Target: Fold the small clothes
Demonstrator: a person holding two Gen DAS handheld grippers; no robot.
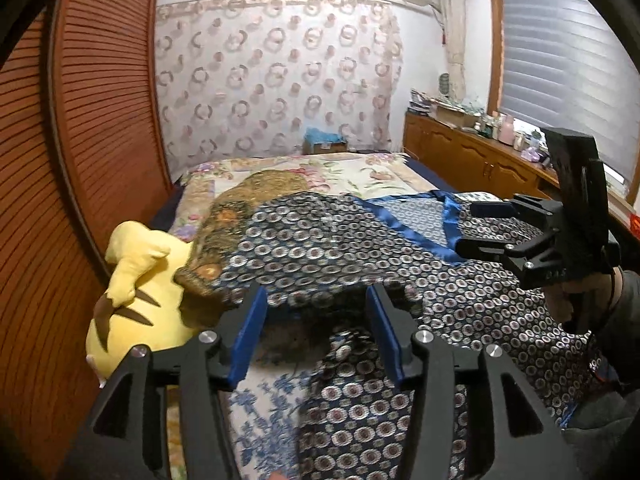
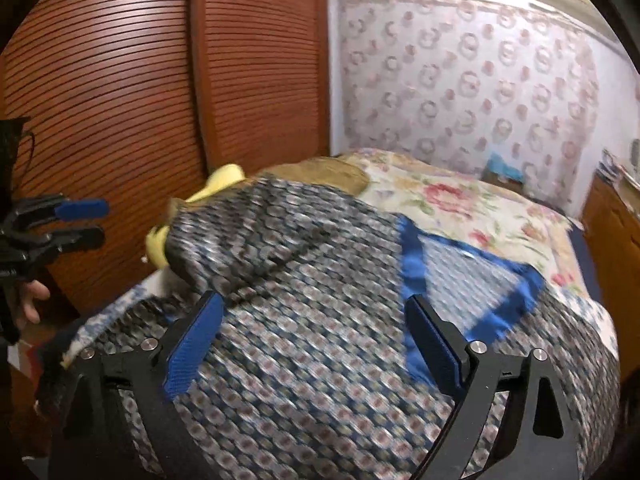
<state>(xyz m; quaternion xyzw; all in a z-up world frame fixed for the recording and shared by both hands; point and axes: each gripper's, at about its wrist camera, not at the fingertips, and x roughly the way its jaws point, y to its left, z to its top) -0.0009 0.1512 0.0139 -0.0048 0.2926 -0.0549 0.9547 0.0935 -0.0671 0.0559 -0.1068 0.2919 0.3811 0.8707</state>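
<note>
Patterned garment (image 1: 340, 248), navy with ringed dots and blue satin trim, spread over bed (image 1: 360, 176), filling view from 6 to 3 o'clock. Left gripper (image 1: 316, 312) seen with jaws apart; garment edge lies between pads, not pinched. Right gripper (image 2: 316, 320) seen with jaws wide apart above garment, nothing clamped; view blurred. Yellow plush toy (image 1: 136, 304) at 9 o'clock, partly covered by brown patterned cloth (image 1: 248, 204). Louvred wooden doors (image 1: 100, 120) beyond toy.
</note>
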